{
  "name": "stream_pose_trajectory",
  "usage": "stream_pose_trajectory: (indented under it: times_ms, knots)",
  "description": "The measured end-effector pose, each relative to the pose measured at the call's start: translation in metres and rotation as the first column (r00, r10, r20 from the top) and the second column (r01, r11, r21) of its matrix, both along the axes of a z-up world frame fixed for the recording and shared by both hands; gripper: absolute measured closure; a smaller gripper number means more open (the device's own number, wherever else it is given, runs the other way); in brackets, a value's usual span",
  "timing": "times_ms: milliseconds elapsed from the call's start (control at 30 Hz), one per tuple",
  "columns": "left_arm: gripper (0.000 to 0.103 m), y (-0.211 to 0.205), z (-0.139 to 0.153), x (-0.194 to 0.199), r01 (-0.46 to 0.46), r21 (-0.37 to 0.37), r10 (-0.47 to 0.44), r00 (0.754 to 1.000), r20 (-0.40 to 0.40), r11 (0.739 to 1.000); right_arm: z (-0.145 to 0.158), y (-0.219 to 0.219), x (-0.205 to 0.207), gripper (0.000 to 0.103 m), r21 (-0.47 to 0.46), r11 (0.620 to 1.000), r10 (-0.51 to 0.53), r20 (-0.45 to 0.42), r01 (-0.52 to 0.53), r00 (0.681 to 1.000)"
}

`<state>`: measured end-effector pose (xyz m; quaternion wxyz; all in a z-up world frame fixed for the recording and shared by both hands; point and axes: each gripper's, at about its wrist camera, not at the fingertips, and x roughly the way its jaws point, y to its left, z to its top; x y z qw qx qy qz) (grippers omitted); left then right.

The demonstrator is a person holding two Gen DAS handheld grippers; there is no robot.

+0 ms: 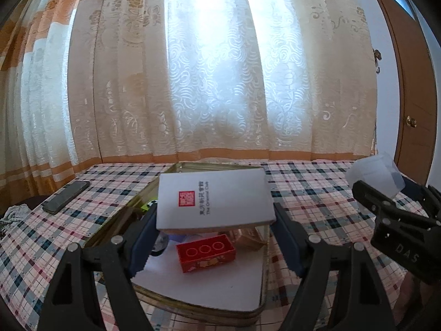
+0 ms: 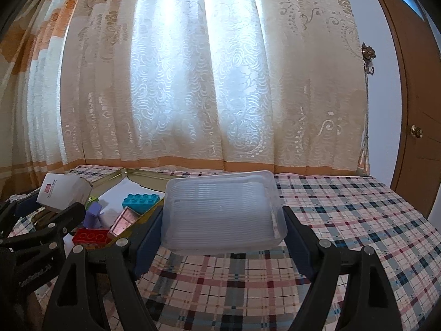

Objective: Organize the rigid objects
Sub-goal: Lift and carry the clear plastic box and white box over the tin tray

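Right now the left gripper clamps a white box above the tray; the right gripper clamps a clear tub beside the tray. Dropped, the box would probably knock the red brick.
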<state>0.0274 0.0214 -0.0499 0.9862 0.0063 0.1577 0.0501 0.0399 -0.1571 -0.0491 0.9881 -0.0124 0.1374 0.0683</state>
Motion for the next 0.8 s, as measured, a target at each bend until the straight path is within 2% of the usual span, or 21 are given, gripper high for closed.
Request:
stream_pose_trajectory:
  times_ms: [800]
  knots:
    - [0.024, 0.032, -0.001, 0.000, -0.062, -0.029, 0.062, 0.998, -0.005, 0.998, -0.001, 0.040, -0.007, 0.020, -0.003, 0.994, 0.107, -0.006, -0.107, 0.994]
